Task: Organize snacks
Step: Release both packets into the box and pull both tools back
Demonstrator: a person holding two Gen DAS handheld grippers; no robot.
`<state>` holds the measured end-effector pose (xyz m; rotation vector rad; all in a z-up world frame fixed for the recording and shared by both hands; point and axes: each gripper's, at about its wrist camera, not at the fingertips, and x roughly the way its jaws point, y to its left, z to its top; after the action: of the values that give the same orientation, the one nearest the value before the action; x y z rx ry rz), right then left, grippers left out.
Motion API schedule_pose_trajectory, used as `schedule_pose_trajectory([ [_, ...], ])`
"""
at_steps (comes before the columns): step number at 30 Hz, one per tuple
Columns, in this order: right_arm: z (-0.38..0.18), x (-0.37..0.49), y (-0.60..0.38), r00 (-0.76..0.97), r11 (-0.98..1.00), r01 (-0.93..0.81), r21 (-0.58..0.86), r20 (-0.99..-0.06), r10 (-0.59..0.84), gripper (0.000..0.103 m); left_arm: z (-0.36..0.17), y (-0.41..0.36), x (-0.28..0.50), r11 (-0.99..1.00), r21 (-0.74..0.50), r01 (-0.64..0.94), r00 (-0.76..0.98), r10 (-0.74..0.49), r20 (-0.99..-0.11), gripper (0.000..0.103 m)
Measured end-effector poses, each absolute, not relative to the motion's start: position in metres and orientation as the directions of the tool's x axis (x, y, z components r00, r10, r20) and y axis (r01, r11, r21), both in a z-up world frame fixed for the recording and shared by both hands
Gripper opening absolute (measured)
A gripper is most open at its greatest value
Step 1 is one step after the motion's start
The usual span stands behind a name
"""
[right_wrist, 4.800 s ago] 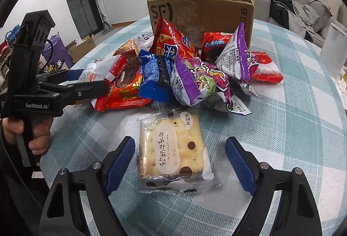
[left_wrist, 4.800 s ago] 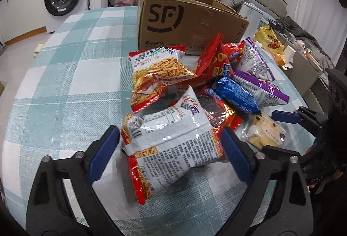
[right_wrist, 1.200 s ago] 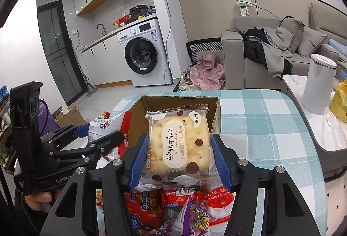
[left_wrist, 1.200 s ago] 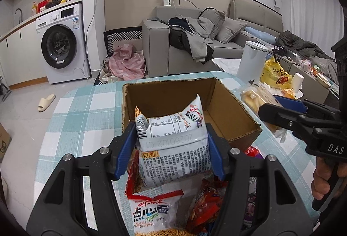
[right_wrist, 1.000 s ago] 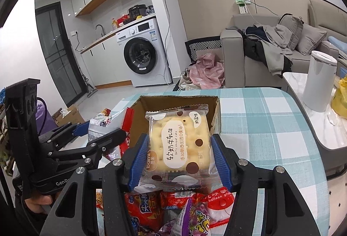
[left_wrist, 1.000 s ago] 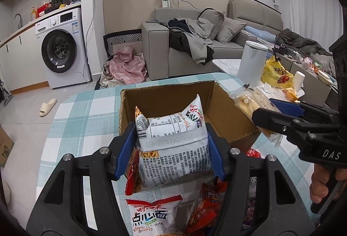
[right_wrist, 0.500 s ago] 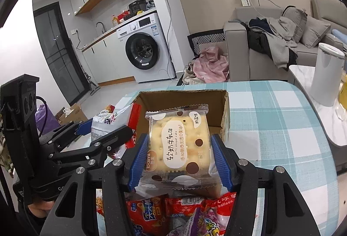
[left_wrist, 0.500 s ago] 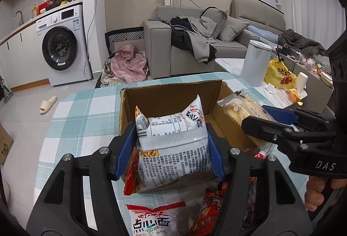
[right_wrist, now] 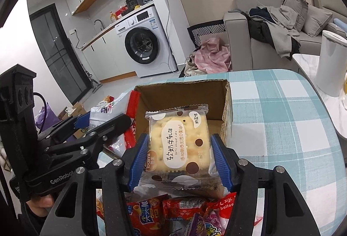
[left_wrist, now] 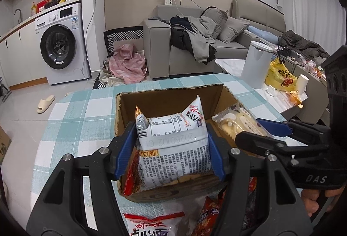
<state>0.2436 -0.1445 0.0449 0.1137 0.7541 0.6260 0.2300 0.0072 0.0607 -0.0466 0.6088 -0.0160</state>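
1. The left gripper [left_wrist: 171,147] pinched a noodle bag [left_wrist: 173,149] between its blue pads, with the bag's top poking up over the open box [left_wrist: 169,94].
2. That bag sat above the box's near-left part; whether it touched the floor of the box, I couldn't tell.
3. The right gripper [right_wrist: 180,160] clamped a cracker pack [right_wrist: 180,144], held over the box's right side and not yet resting inside.
4. My read: this was the drop-off step, with both snacks at the box and neither let go.
5. The next move called for easing each one lower and parting the jaws, one side at a time, so the two grippers, just beside each other, didn't bump.
6. The risk I saw: the tall bag could catch the near wall and tip out.
7. More snacks [right_wrist: 151,216] lay on the desk [left_wrist: 71,114] in front of the box, so plenty was left to do.
8. The desk wore a teal check cloth.
9. Beyond it, left to right: a washer [left_wrist: 58,47], pink cloth [left_wrist: 128,64] on the floor, a grey sofa [left_wrist: 156,45] heaped with clothes, a white bin [left_wrist: 256,66] and a yellow bag [left_wrist: 279,75].
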Motion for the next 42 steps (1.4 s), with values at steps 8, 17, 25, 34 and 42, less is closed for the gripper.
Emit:
schedule_pose_trajectory([
  [8,0.040,0.252,-0.147,0.539,0.800,-0.496,0.338,-0.603,0.588,0.058,0.048,0.007,0.237,0.997,-0.075,0.012,0.793,-0.055,-0.606,0.056],
  [17,0.046,0.241,-0.151,0.559,0.796,-0.518,0.315,-0.580,0.593,0.065,0.042,0.012,0.229,0.996,-0.093,-0.001,0.777,-0.058,-0.627,0.055],
  [25,0.059,0.208,-0.166,0.580,0.791,-0.542,0.284,-0.555,0.596,0.101,0.060,0.007,0.191,0.997,-0.072,-0.005,0.811,-0.038,-0.584,0.087],
  [34,0.056,0.171,-0.179,0.598,0.809,-0.538,0.238,-0.568,0.565,0.102,0.064,-0.002,0.139,0.999,-0.045,-0.010,0.827,-0.017,-0.563,0.102],
  [42,0.044,0.154,-0.189,0.592,0.818,-0.523,0.238,-0.588,0.550,0.103,0.060,-0.001,0.104,0.998,-0.061,-0.015,0.828,-0.022,-0.561,0.102],
])
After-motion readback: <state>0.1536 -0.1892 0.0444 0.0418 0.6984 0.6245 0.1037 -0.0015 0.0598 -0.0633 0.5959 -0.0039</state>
